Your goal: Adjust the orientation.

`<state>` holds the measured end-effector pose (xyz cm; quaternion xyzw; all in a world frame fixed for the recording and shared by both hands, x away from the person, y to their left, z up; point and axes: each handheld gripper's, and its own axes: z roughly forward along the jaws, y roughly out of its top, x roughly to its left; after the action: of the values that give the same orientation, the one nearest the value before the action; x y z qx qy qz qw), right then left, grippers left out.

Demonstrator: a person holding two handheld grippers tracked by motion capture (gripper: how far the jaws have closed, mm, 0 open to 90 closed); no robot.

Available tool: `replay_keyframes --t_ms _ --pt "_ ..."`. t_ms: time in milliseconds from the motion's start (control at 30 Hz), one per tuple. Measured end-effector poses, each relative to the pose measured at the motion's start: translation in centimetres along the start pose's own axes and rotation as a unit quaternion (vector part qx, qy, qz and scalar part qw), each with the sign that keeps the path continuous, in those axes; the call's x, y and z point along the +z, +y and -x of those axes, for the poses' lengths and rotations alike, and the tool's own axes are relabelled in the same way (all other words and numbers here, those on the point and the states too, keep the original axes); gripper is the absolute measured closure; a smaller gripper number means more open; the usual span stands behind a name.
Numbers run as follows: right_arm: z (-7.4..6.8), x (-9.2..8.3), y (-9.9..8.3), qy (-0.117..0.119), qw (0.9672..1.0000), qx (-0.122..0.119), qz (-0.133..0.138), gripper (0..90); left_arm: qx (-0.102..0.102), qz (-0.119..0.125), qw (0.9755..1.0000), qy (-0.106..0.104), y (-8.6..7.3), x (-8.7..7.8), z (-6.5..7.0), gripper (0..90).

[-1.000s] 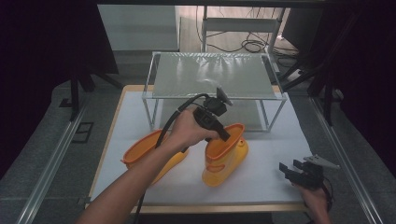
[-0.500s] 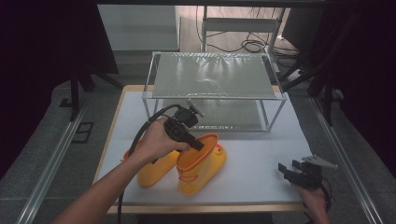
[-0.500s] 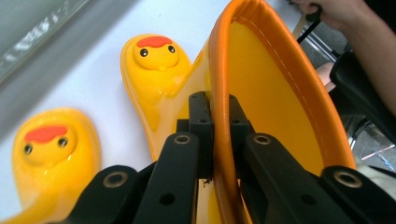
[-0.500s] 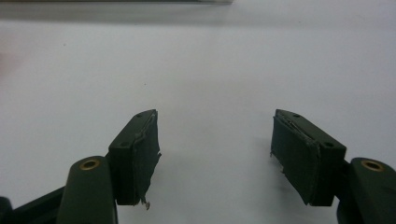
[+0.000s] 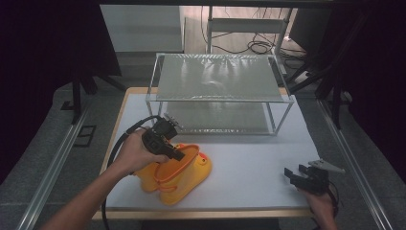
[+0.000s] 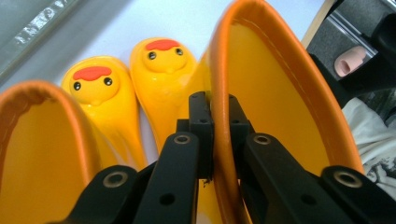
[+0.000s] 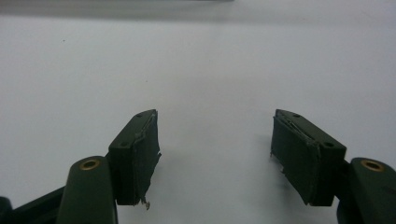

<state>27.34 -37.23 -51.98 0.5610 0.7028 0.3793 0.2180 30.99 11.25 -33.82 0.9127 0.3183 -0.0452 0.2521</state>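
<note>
Glossy yellow rubber boots [image 5: 174, 175] are shining at lower centre; the matt white tabletop [image 5: 249, 167] is looking smooth.

A two-level metal wire rack [image 5: 218, 79] is standing in the upper middle of the high view, on the white table [image 5: 258, 158], while dark cables [image 5: 256, 45] are lying on the floor behind it at top centre
</note>
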Motion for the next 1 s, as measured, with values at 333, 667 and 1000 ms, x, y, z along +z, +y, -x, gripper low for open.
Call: replay_keyframes --t_ms 333,667,1000 --pt "0.2 0.0 0.0 -0.001 1.0 0.001 -0.002 31.9 0.012 -0.004 0.9999 0.011 -1.0 0.3 -0.6 81.1" --pt "0.0 0.0 0.0 0.0 1.0 -0.001 -0.003 31.9 0.002 0.034 0.9994 -0.004 -0.4 -1.2 -0.1 55.8" --pt "0.2 -0.1 0.0 -0.002 1.0 -0.001 -0.001 31.9 0.002 0.075 0.997 -0.017 0.2 -3.7 1.0 49.9"
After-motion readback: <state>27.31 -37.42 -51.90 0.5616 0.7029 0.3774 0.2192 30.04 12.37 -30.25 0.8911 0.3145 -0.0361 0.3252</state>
